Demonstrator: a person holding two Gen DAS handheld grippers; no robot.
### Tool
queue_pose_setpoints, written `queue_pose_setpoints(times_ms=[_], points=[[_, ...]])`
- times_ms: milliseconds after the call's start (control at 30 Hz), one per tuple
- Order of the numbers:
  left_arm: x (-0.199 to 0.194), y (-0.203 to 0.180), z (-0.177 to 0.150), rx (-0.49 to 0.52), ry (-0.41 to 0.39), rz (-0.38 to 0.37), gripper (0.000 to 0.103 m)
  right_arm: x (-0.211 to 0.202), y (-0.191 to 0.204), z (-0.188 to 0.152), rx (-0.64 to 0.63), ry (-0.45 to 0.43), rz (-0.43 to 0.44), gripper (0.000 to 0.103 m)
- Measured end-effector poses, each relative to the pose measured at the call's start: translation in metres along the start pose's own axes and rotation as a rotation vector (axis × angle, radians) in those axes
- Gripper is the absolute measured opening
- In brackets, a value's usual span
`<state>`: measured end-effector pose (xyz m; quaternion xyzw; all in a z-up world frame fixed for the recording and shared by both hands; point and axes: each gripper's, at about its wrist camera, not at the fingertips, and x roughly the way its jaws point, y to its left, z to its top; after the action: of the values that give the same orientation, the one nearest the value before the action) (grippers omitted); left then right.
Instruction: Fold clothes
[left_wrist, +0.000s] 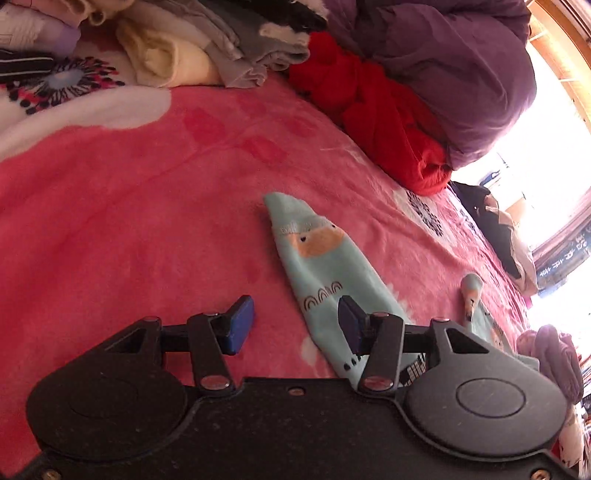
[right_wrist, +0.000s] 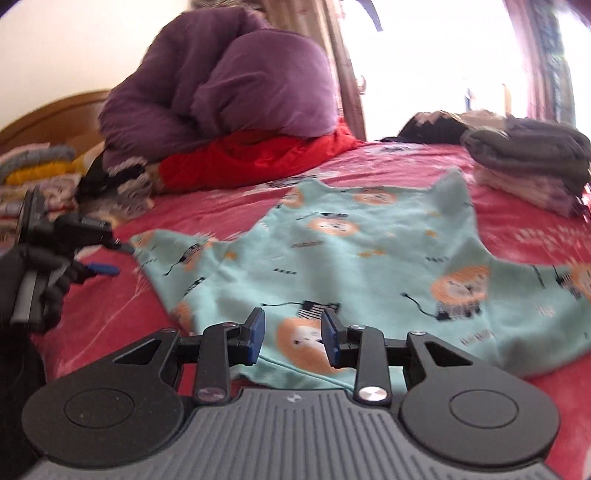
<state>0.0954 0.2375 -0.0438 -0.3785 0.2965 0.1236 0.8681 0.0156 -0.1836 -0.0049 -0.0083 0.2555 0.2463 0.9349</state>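
One mint lion-print garment, one red garment, one purple quilt (bunched), two grippers.

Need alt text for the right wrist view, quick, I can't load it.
The right gripper hovers open over a mint lion-print garment spread on a red blanket. The left gripper is at far left; a purple duvet lies behind.
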Motion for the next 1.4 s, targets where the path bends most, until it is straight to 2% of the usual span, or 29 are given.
queue_pose_setpoints(times_ms=[200,300,333,400,433,500,533,567,633,667,733,833,933,1033,1167,1233,1300,1333,1400], points=[[0.025,0.009,0.024,-0.087,-0.053,-0.02,0.049,0.055,0.06,0.03,-0.148,0.06,0.085,0.033],[0.034,0.012,0.035,-0.108,-0.062,-0.023,0.049,0.081,0.074,0.034,-0.17,0.089,0.075,0.031],[0.038,0.009,0.037,-0.076,-0.059,-0.01,0.048,0.09,0.077,0.035,-0.166,0.103,0.073,0.031],[0.039,-0.002,0.041,0.055,-0.065,0.048,0.008,0.108,0.077,0.034,-0.145,0.167,0.089,0.031],[0.028,-0.011,0.042,0.147,-0.119,0.059,0.004,0.116,0.077,0.031,-0.143,0.208,0.098,0.035],[0.001,-0.03,0.043,0.318,-0.236,0.043,0.004,0.125,0.075,0.027,-0.15,0.265,0.119,0.036],[-0.002,-0.034,0.042,0.382,-0.239,0.066,0.005,0.125,0.072,0.028,-0.145,0.271,0.133,0.036],[0.004,-0.033,0.04,0.419,-0.199,0.107,0.006,0.125,0.068,0.031,-0.133,0.283,0.148,0.036],[0.024,-0.023,0.037,0.444,-0.039,0.22,0.007,0.125,0.064,0.034,-0.122,0.308,0.167,0.036],[0.023,-0.021,0.036,0.451,-0.039,0.255,0.013,0.125,0.064,0.035,-0.13,0.316,0.168,0.036],[0.002,-0.026,0.04,0.458,-0.139,0.277,0.021,0.124,0.066,0.038,-0.144,0.322,0.163,0.037],[-0.019,-0.024,0.049,0.448,-0.199,0.235,0.023,0.119,0.072,0.044,-0.154,0.309,0.164,0.037],[-0.022,-0.014,0.057,0.398,-0.184,0.133,0.023,0.119,0.077,0.053,-0.165,0.273,0.16,0.037],[-0.004,-0.016,0.063,0.371,-0.123,0.047,0.023,0.129,0.08,0.064,-0.164,0.252,0.161,0.037],[0.021,-0.017,0.066,0.344,-0.044,0.027,0.023,0.151,0.082,0.079,-0.15,0.221,0.158,0.037],[0.033,-0.018,0.065,0.343,0.027,0.016,0.027,0.162,0.081,0.083,-0.151,0.22,0.148,0.037],[0.045,-0.023,0.059,0.412,0.097,0.022,0.038,0.177,0.078,0.082,-0.135,0.255,0.161,0.038],[0.05,-0.029,0.054,0.475,0.105,0.04,0.039,0.187,0.076,0.079,-0.125,0.297,0.171,0.041],[0.052,-0.042,0.042,0.636,0.091,0.097,0.031,0.198,0.069,0.071,-0.091,0.333,0.195,0.042]])
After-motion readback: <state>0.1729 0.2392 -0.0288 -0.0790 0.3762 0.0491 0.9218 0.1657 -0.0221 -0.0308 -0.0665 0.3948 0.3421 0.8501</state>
